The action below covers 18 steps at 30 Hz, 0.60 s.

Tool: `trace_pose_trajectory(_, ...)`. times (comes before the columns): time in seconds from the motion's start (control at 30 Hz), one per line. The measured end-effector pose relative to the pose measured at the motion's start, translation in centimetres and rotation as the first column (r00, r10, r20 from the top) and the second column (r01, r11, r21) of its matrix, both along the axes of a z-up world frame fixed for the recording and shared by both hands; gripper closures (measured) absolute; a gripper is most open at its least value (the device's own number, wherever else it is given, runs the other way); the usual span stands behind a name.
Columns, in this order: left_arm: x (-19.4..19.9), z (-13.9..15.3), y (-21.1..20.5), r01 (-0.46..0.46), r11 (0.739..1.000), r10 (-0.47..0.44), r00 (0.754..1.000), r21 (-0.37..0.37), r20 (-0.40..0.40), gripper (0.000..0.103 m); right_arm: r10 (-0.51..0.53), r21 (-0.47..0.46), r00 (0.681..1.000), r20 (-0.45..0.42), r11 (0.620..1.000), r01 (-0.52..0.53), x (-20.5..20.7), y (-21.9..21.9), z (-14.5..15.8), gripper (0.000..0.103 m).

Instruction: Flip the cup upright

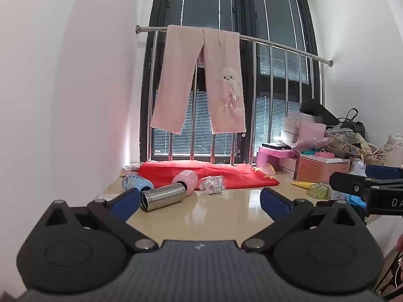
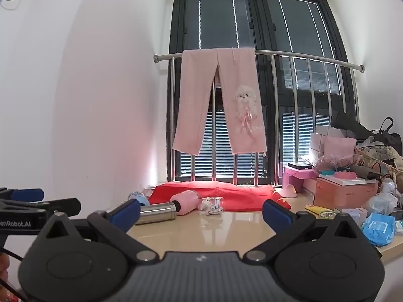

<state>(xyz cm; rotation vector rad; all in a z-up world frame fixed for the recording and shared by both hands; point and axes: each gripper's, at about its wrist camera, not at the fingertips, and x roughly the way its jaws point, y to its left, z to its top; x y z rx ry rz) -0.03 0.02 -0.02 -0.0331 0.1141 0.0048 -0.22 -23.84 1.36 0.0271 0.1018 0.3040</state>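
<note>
Blue cup (image 1: 136, 181): lies on its side at the far left of the glossy tabletop (image 1: 226, 216), just beyond the left finger pad (image 1: 125, 200) in the left wrist view; in the right wrist view only part of it (image 2: 138, 197) shows behind that gripper's left pad (image 2: 126, 214).
Steel and pink flask (image 1: 167, 192): on its side, open steel mouth toward the camera, pink half resting at the edge of the red cloth (image 1: 226, 173); just right of the blue cup, and I cannot tell whether they touch.
Clear cup (image 1: 212, 183): a small transparent cup with printed marks, tipped over just right of the flask, at the near edge of the red cloth.
Left gripper (image 1: 201, 200): fingers spread wide, nothing between them; all three vessels lie ahead, the flask and blue cup near the left pad, the clear cup about centred in the gap but farther off.
Right gripper (image 2: 201, 212): fingers wide apart and empty; the clear cup (image 2: 211, 205) sits ahead, roughly midway between the pads.
Pink trousers (image 1: 199, 80): hang over the window railing (image 1: 284, 50).
Right side: boxes and bags (image 1: 327, 148) piled together, with a tape roll (image 1: 318, 190) near the front.
</note>
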Motion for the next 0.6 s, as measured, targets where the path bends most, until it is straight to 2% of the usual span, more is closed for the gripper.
trace_pose_trajectory(0.6,-0.1,-0.3,-0.9,0.009,1.0,-0.009,1.0,0.005,-0.014,0.0,-0.002,0.003,1.0,-0.005,1.0,0.002,0.2,0.0,-0.6,0.0)
